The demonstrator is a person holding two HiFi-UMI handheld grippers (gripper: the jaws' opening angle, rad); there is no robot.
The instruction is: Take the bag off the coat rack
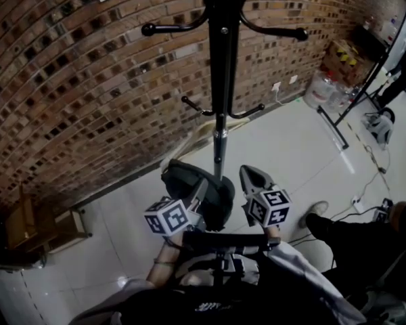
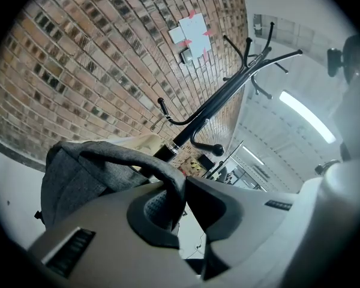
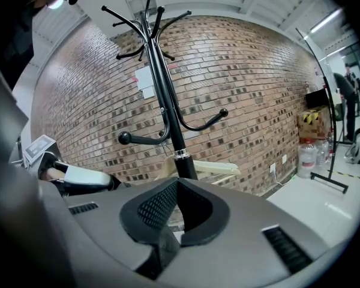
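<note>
Holding the grey bag (image 1: 189, 181) by its strap (image 2: 159, 171) in the clenched left tongs (image 2: 183, 185) beside the coat rack (image 1: 221, 59), with the right tongs (image 3: 177, 191) clenched empty.

Pale glossy tiled floor (image 1: 304, 154) running up to a brick wall (image 1: 88, 93): black coat rack (image 1: 221, 80) standing near the wall, clear water bottles (image 1: 323, 90) at the wall's foot on the right, black stand foot (image 1: 333, 126) just beside them, cables (image 1: 373, 161) farther right, wooden crates (image 1: 54, 230) at left.
</note>
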